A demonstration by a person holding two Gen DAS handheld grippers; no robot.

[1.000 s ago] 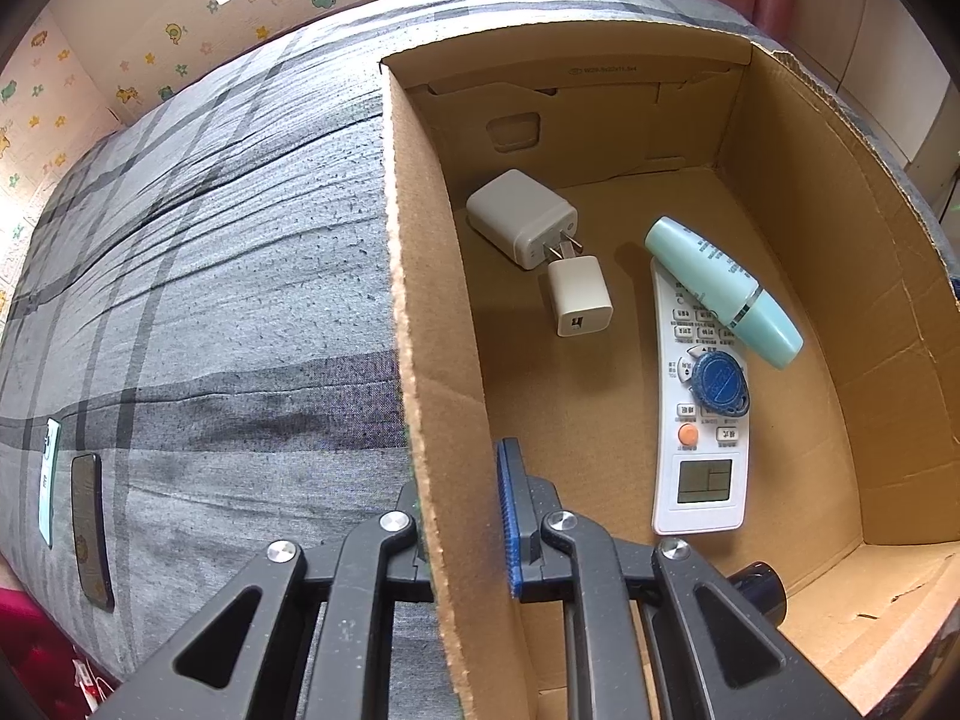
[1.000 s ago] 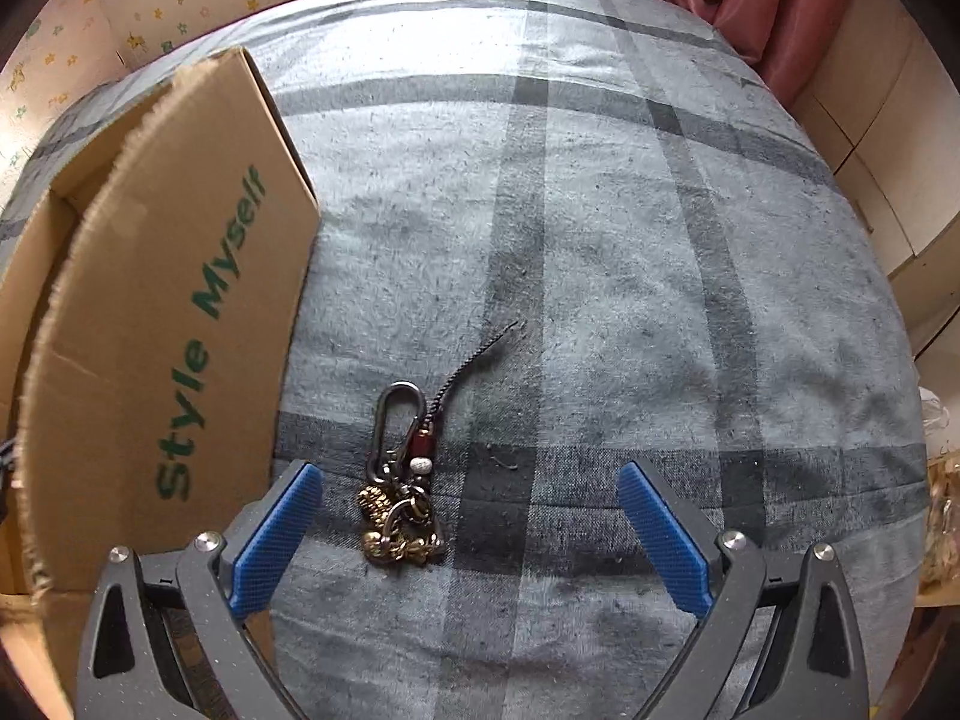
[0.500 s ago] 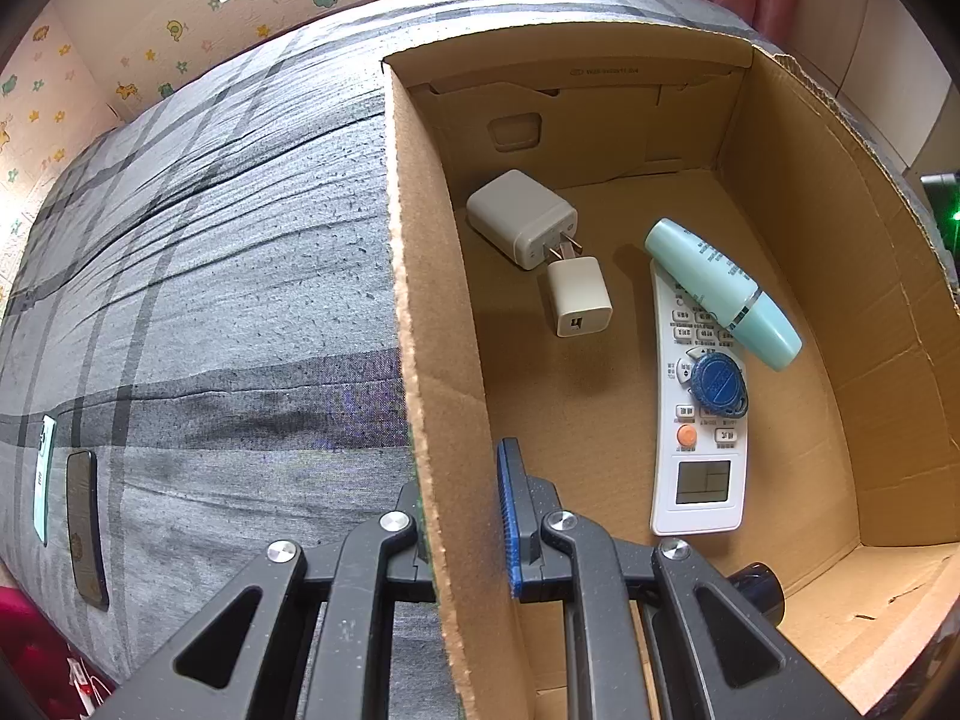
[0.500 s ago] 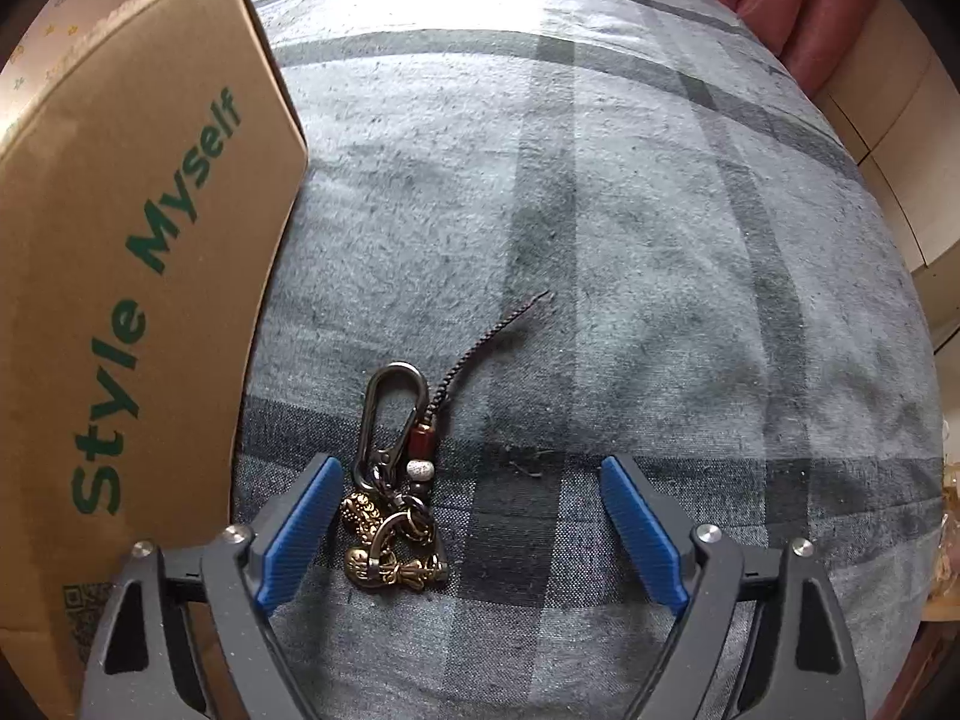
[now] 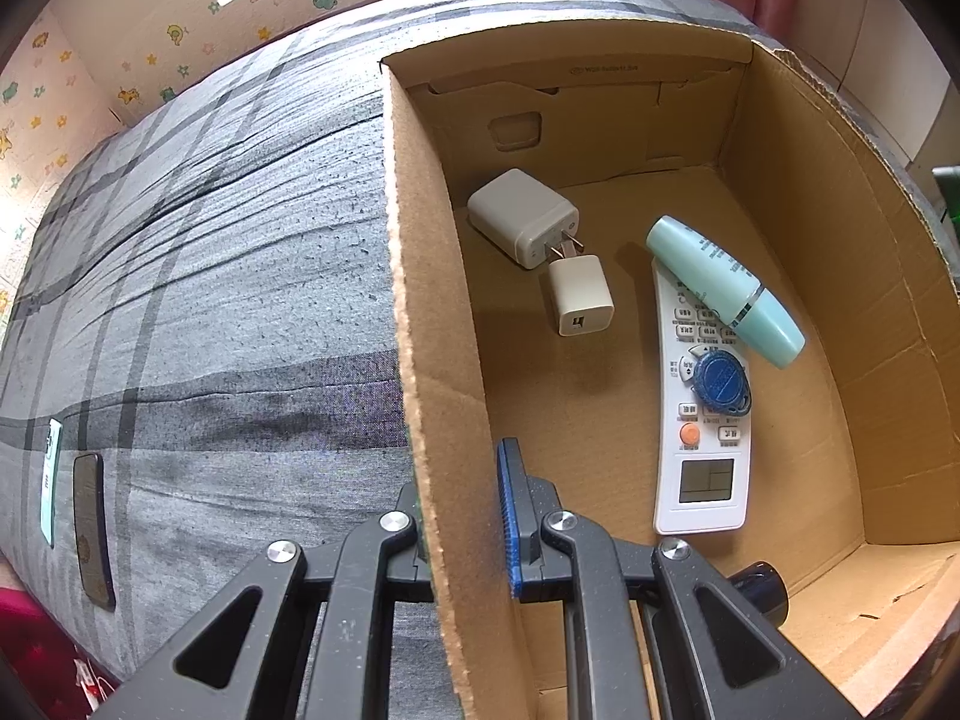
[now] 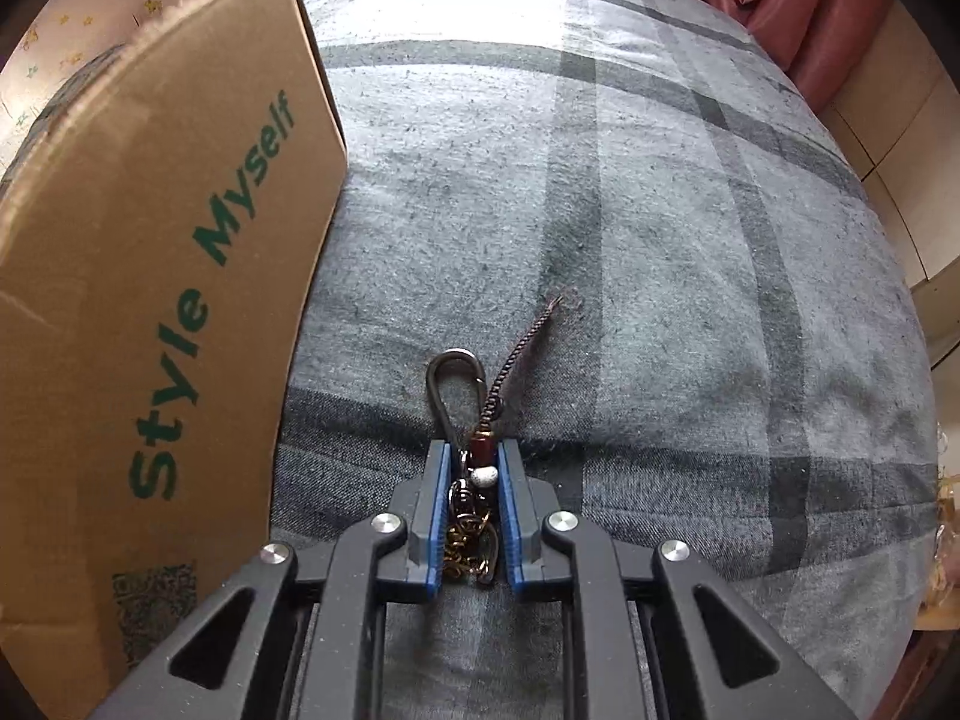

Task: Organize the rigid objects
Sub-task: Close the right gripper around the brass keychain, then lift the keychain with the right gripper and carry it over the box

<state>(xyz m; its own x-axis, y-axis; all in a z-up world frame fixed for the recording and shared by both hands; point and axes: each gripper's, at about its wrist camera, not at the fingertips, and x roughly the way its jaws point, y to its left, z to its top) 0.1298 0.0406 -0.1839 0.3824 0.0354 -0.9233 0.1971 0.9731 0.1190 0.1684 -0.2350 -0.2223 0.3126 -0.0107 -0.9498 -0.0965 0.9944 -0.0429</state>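
On the bed (image 5: 210, 300), a dark phone (image 5: 93, 531) lies far left. The left hand-held gripper (image 5: 462, 516) is clenched on the near wall of the cardboard box (image 5: 432, 360), one finger outside and one inside. Inside the box, from left to right, lie two white chargers (image 5: 522, 222), touching, then a white remote (image 5: 702, 432) with a blue round tag (image 5: 720, 378) and a mint tube (image 5: 720, 288) resting across it. In the right wrist view, the box (image 6: 150, 300) stands left, printed "Style Myself". Just beside it, the right hand-held gripper (image 6: 471, 510) grasps the keychain (image 6: 474, 480) on the bed (image 6: 690, 240), its carabiner and braided cord poking forward.
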